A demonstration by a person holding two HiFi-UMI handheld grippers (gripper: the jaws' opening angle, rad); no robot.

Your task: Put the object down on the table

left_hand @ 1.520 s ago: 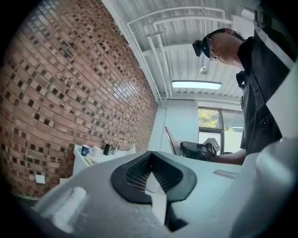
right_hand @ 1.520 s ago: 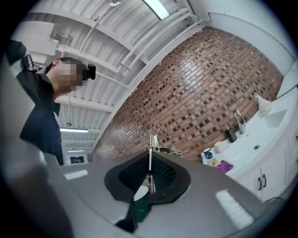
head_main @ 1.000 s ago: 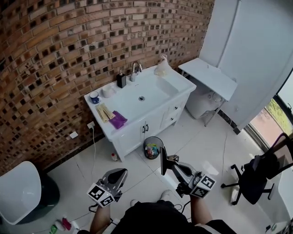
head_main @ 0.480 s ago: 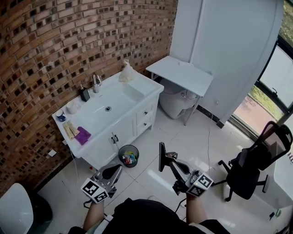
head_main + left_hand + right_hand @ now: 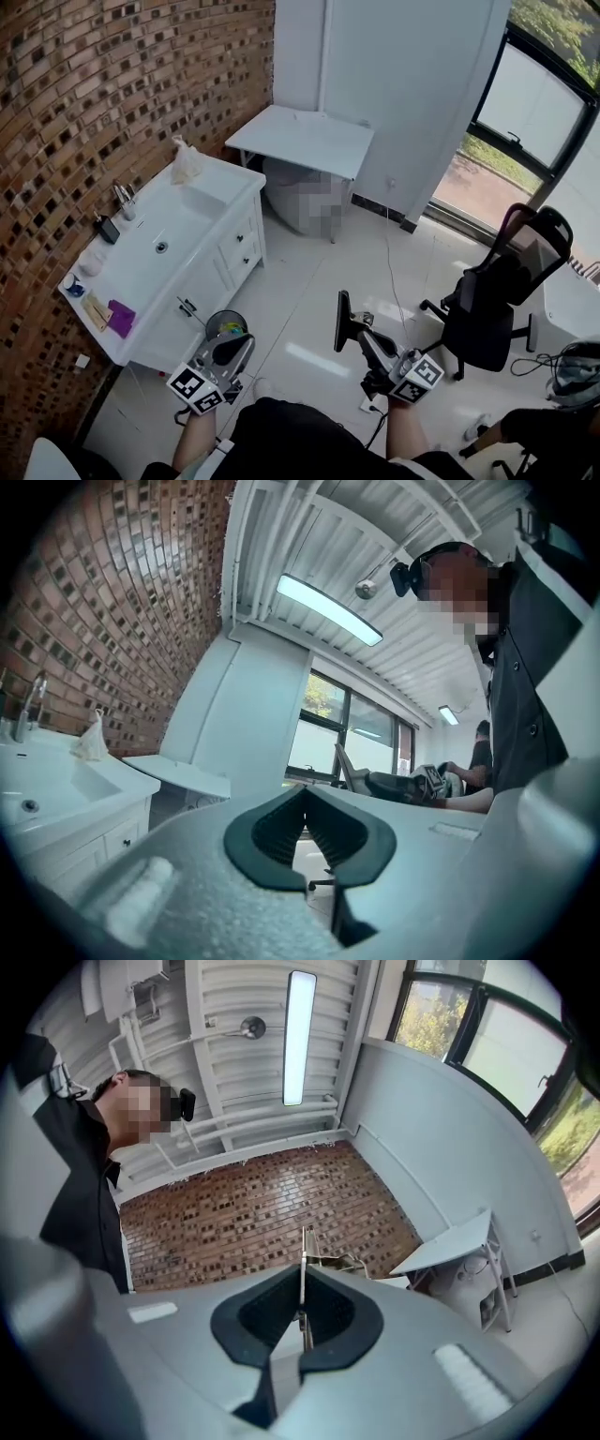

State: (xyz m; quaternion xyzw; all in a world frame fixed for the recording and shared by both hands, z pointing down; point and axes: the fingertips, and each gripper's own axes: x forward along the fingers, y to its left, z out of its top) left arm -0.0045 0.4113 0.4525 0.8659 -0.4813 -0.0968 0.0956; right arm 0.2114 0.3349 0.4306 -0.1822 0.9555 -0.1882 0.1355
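Your right gripper (image 5: pixel 351 330) was pinched on the lower end of a thin, flat, dark slab (image 5: pixel 342 319). It was held over the glossy white floor (image 5: pixel 309 281), well apart from the white folding table (image 5: pixel 300 141) by the brick wall (image 5: pixel 112 84). The head view showed the slab's dark broad face and squared corners. The right gripper view gave only its pale, metallic edge (image 5: pixel 302 1260), a hairline rising between the ribbed black pads (image 5: pixel 272 1312). Its long axis ran straight out from the jaws, standing nearly upright. Your left gripper (image 5: pixel 236 347) had its ribbed pads (image 5: pixel 281 827) pressed together on nothing, which the left gripper view showed best.
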